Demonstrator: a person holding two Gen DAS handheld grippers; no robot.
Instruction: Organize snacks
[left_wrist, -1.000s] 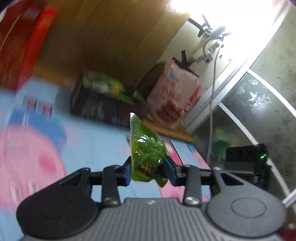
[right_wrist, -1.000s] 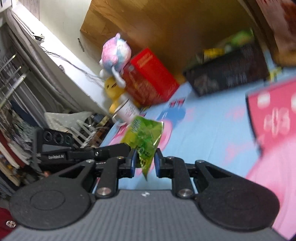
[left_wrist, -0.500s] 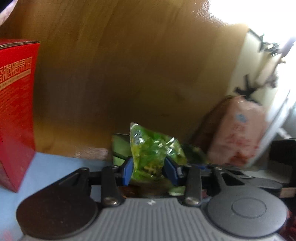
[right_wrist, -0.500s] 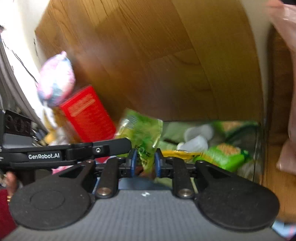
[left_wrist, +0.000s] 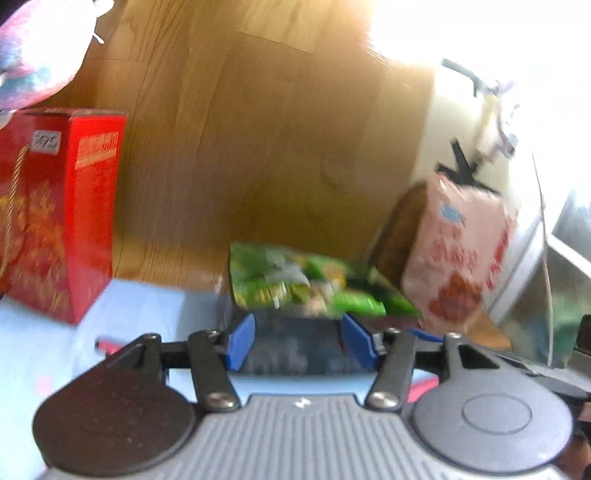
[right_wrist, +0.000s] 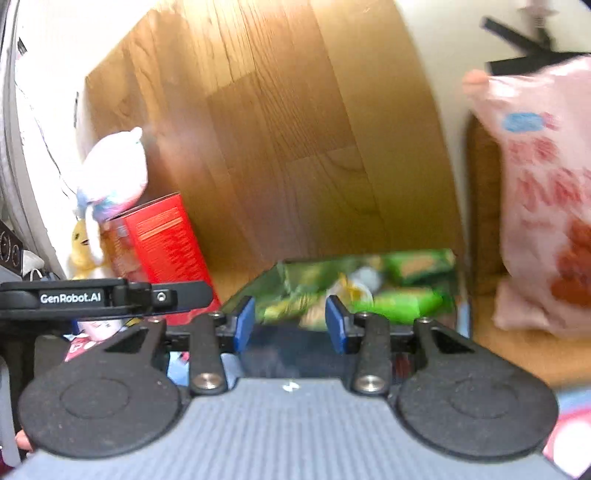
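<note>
A: While the left wrist view is smeared with blur, what can you make out?

B: The left gripper (left_wrist: 301, 341) has its jaws spread apart, with nothing between the blue pads (left_wrist: 242, 341). Just past them sits a dark storage bin (left_wrist: 295, 350) heaped with green snack packets (left_wrist: 306, 284).

A: And around the bin?

B: A red gift box (left_wrist: 59, 214) stands upright to the left on the light blue cartoon-print sheet (left_wrist: 147, 310). A pink-and-blue plush toy (left_wrist: 40, 55) sits on top of it. To the right, a pink snack bag (left_wrist: 458, 251) leans upright against the wall, near the bin. A wood-grain panel (left_wrist: 258, 147) rises behind everything.

A: Once we switch to the right wrist view, is it the same story?

B: Much the same. The right gripper (right_wrist: 291, 325) also has its jaws parted and holds nothing. Straight ahead is the same bin (right_wrist: 295, 354), its green packets (right_wrist: 369, 288) piled inside, with something white among them that I cannot identify.

A: Anything beside it?

B: The red box (right_wrist: 162, 240) stands to the left, with the pastel plush (right_wrist: 114, 173) on top and a yellow plush (right_wrist: 83, 243) next to it. The other gripper's black arm (right_wrist: 107, 297), marked GenRobot.AI, crosses in front of the box. The pink bag (right_wrist: 546, 206) stands at the right on a wooden surface (right_wrist: 517, 354).
</note>
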